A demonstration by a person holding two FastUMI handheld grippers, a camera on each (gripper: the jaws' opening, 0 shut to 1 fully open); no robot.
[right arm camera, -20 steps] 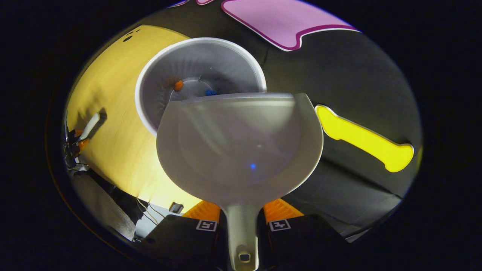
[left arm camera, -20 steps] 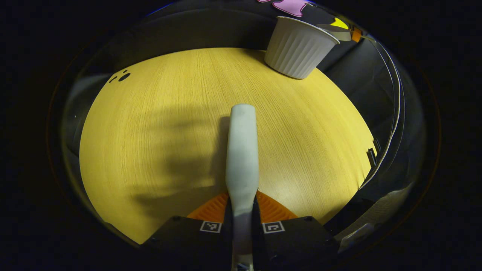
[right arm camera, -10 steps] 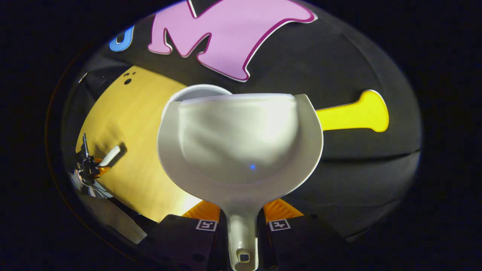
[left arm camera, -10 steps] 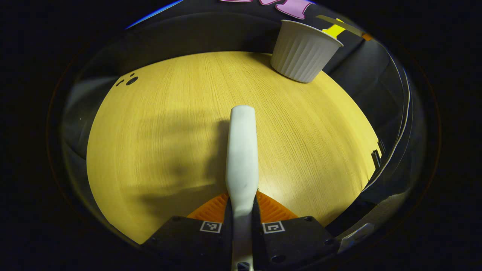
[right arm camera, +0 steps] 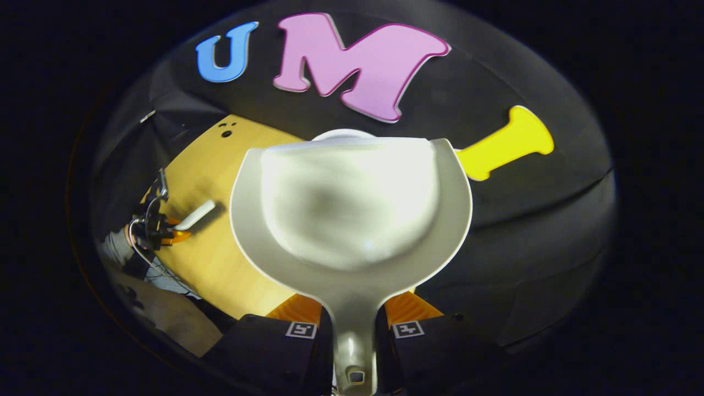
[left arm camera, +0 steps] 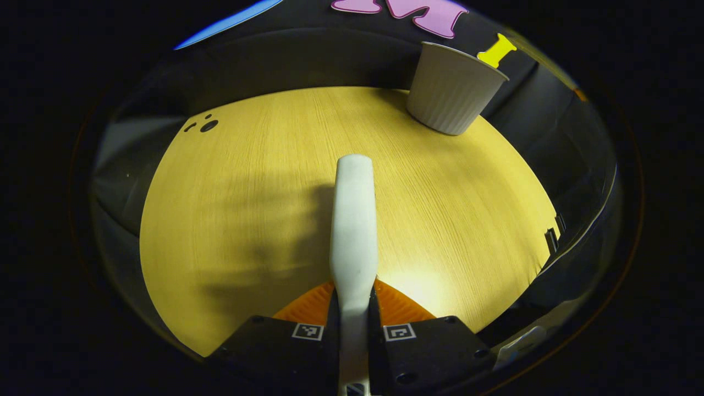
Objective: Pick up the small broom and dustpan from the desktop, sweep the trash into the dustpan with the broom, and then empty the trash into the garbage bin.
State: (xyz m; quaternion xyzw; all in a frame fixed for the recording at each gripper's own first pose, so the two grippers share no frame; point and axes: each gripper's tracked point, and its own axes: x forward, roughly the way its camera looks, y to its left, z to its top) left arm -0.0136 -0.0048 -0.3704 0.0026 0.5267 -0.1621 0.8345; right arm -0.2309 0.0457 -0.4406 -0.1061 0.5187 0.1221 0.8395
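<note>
Dustpan clamped in right tongs, raised level above table.

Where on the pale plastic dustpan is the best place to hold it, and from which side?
By the narrow stem handle of the pale plastic dustpan, approached from the rear end, opposite the pan's open lip. The handle is slim enough to pinch, while the wide scoop is not. The right claw already clamps it that way, one finger on either side.

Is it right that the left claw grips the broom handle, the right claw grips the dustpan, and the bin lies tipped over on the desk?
Not quite: the bin stands upright on the desk, as the left gripper view shows. The rest holds.
</note>
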